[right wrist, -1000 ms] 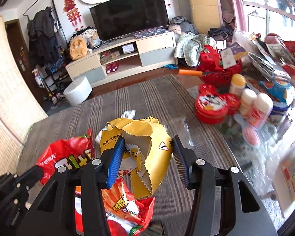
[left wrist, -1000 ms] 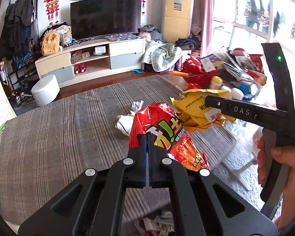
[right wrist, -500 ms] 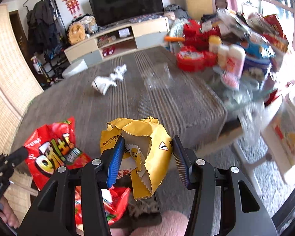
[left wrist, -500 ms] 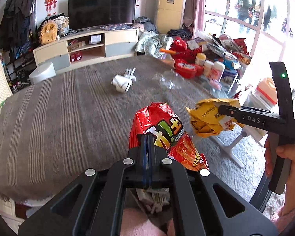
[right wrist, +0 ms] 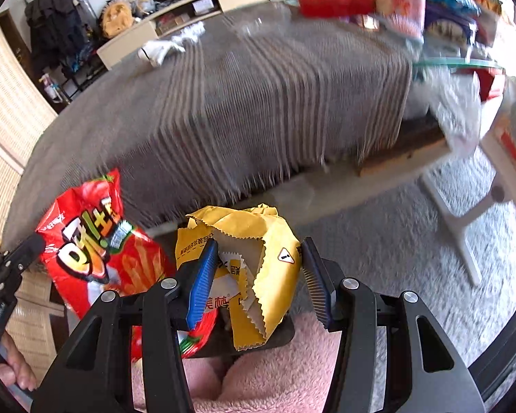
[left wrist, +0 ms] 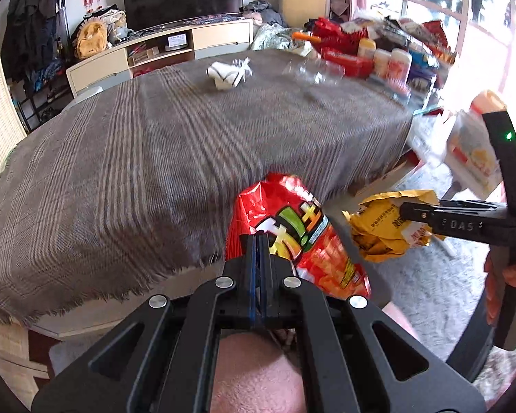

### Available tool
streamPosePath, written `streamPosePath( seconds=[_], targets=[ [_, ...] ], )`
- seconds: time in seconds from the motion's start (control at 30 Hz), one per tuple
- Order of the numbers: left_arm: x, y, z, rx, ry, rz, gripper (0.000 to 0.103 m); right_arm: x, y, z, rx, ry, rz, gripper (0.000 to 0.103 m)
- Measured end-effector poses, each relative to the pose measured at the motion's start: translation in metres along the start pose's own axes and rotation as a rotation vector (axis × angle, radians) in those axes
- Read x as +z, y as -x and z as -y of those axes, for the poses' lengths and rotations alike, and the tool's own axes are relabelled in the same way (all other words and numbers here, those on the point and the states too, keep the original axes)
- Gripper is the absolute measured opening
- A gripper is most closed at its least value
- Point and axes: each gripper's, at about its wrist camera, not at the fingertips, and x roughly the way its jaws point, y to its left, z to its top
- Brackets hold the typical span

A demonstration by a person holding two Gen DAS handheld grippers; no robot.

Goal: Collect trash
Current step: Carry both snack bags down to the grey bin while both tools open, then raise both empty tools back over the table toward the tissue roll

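Note:
My left gripper (left wrist: 259, 241) is shut on a red snack bag (left wrist: 292, 227), held in the air in front of the table's near edge; the bag also shows in the right wrist view (right wrist: 96, 251). My right gripper (right wrist: 259, 258) holds a crumpled yellow wrapper (right wrist: 258, 237) between its jaws, which stand partly apart around it. In the left wrist view that wrapper (left wrist: 382, 227) hangs to the right of the red bag. A crumpled white wrapper (left wrist: 227, 73) and a clear plastic piece (left wrist: 309, 70) lie on the far part of the grey tablecloth (left wrist: 137, 158).
A dark bin edge (right wrist: 278, 337) shows below the wrappers, above a pink-clad knee (right wrist: 258, 378). Bottles and snack packs (left wrist: 388, 58) crowd the table's far right. A white stand leg (right wrist: 457, 227) rises from the carpet on the right. A TV cabinet (left wrist: 161, 51) stands behind.
Both grippers have pulled back and down from over the table to off its near edge, carrying the red bag and yellow wrapper. Their grips are unchanged.

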Motion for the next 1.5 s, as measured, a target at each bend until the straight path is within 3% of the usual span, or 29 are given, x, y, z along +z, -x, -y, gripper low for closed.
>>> streamPosePath(
  seconds=[0.17, 0.47, 0.83, 1.07, 1.17, 1.27, 1.37, 1.5],
  targets=[
    [-0.027, -0.028, 0.011, 0.003, -0.015, -0.051, 0.000, -0.019, -0.020, 0.001, 0.000, -0.019, -0.043, 0.051],
    [-0.074, -0.086, 0.014, -0.048, 0.048, -0.203, 0.000, -0.040, -0.063, -0.006, -0.015, -0.018, -0.120, 0.051],
    [-0.088, -0.138, 0.006, -0.153, 0.173, -0.331, 0.002, -0.044, -0.107, -0.017, -0.074, -0.026, -0.140, 0.051],
    [-0.096, -0.149, 0.002, -0.191, 0.202, -0.355, 0.016, -0.042, -0.120, -0.018, -0.088, -0.038, -0.159, 0.056],
    [-0.096, -0.143, -0.001, -0.179, 0.202, -0.341, 0.032, -0.042, -0.123, -0.021, -0.090, -0.034, -0.169, 0.058],
    [-0.092, -0.134, -0.004, -0.179, 0.203, -0.316, 0.035, -0.041, -0.119, -0.023, -0.085, -0.035, -0.159, 0.066],
    [-0.089, -0.126, -0.006, -0.149, 0.203, -0.294, 0.050, -0.038, -0.110, -0.026, -0.095, -0.032, -0.136, 0.073],
    [-0.086, -0.111, -0.010, -0.141, 0.206, -0.268, 0.058, -0.033, -0.095, -0.026, -0.099, -0.036, -0.104, 0.078]
  ],
)
